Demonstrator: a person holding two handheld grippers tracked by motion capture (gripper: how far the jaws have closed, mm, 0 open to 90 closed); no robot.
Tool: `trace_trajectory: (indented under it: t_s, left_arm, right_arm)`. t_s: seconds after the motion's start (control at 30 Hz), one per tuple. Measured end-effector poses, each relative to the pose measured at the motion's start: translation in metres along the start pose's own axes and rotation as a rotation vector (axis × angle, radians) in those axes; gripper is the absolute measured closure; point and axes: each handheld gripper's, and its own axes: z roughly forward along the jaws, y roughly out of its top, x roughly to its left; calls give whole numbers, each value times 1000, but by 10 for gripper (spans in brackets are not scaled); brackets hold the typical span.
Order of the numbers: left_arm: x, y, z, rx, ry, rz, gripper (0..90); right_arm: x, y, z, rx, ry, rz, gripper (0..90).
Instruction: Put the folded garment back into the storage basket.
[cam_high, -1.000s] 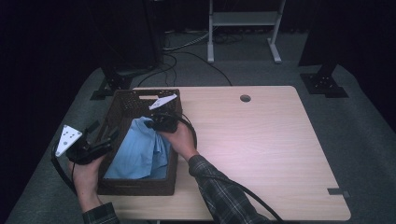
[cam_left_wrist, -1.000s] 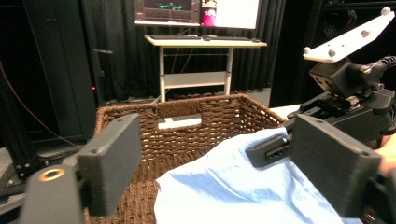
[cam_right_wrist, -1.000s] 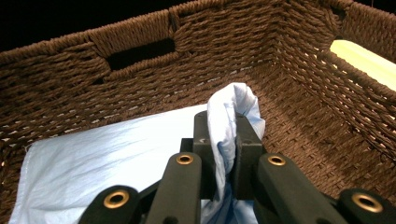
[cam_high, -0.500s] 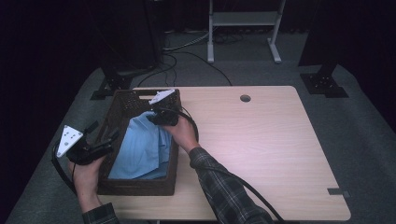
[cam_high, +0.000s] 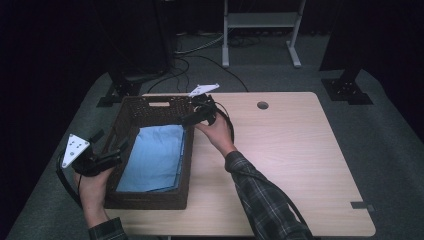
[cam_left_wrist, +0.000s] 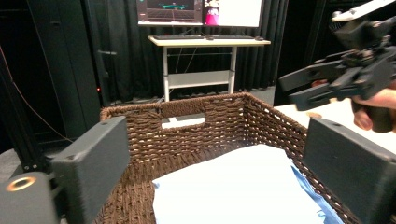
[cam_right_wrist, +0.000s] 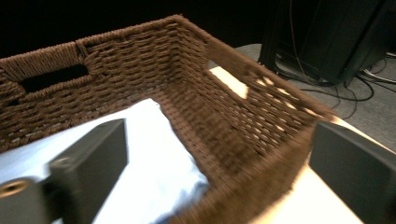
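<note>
A brown woven basket (cam_high: 150, 106) stands on the left part of the wooden table (cam_high: 290, 160). A folded light-blue cloth (cam_high: 157, 157) lies flat on its bottom. My right gripper (cam_high: 189, 120) hovers at the basket's far right corner. Its jaws have just been opening and stand wide, with nothing gripped. In the right gripper view the basket's rim (cam_right_wrist: 261, 79) and the cloth (cam_right_wrist: 149, 154) lie below the spread jaws. My left gripper (cam_high: 112, 159) sits outside the basket's left wall; its jaws have opened a little further and are empty. It looks over the cloth (cam_left_wrist: 233, 186) toward the right gripper (cam_left_wrist: 308, 88).
A round cable hole (cam_high: 262, 105) is in the table's far edge. A desk frame (cam_high: 260, 20), cables (cam_high: 200, 47) and stand feet (cam_high: 350, 90) are on the floor beyond. Bare tabletop stretches to the right of the basket.
The right gripper opened, let go of the cloth and moved up toward the basket's far right corner. The cloth now lies flat. The left hand stayed put.
</note>
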Motion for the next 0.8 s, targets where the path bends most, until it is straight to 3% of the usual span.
trace_trajectory:
  t_s: [0.2, 0.47, 0.8]
  left_arm:
    - [0, -1, 2, 11, 3, 0, 17]
    - [-1, -1, 4, 27, 11, 12, 0]
    - [-2, -1, 6, 40, 28, 20, 0]
  right_arm:
    - [-21, -9, -35, -16, -4, 12, 0]
    - [-47, -30, -92, -26, -55, 5, 0]
    - [-70, -75, -168, 48, -136, -10, 0]
